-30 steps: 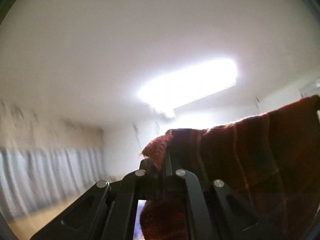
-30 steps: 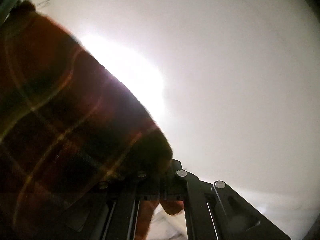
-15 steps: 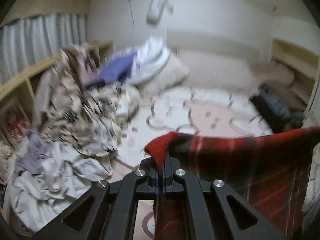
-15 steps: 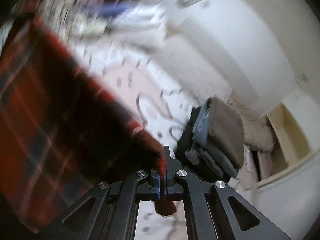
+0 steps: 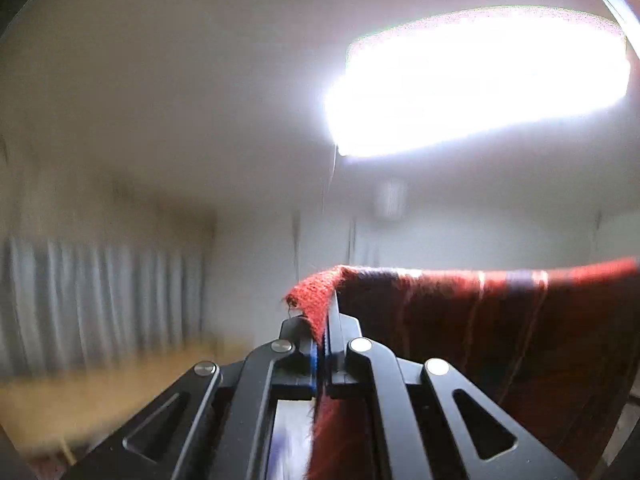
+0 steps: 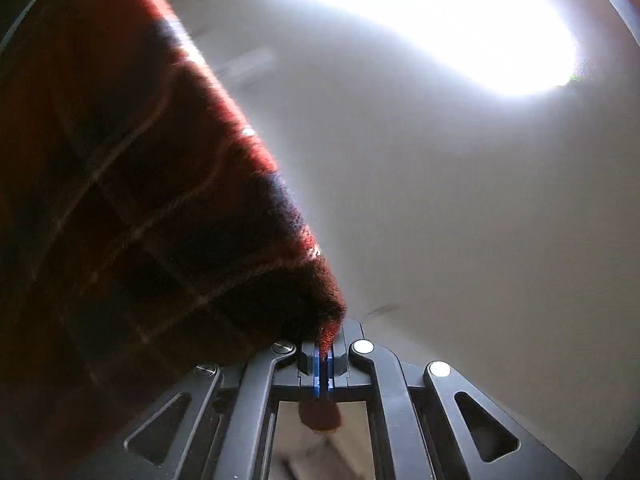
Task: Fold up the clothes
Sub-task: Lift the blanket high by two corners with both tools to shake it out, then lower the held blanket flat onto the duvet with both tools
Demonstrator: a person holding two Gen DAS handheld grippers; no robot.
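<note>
A red plaid woollen cloth (image 5: 500, 320) hangs stretched between both grippers, held up in the air. My left gripper (image 5: 322, 332) is shut on one red corner of it, and the cloth runs off to the right. In the right wrist view the same plaid cloth (image 6: 140, 208) fills the left half, and my right gripper (image 6: 323, 344) is shut on its other corner, with a tuft poking out below the pads. Both cameras point up toward the ceiling.
A bright ceiling lamp (image 5: 480, 80) glares overhead, the same lamp (image 6: 420, 12) in the right wrist view. Pale curtains (image 5: 92, 300) and a wooden ledge (image 5: 100, 392) lie at lower left. The bed and clothes piles are out of view.
Half a second ago both cameras dipped down onto the bed and the clothes piles; now both have swung back up to the ceiling, the cloth still pinched at both corners.
</note>
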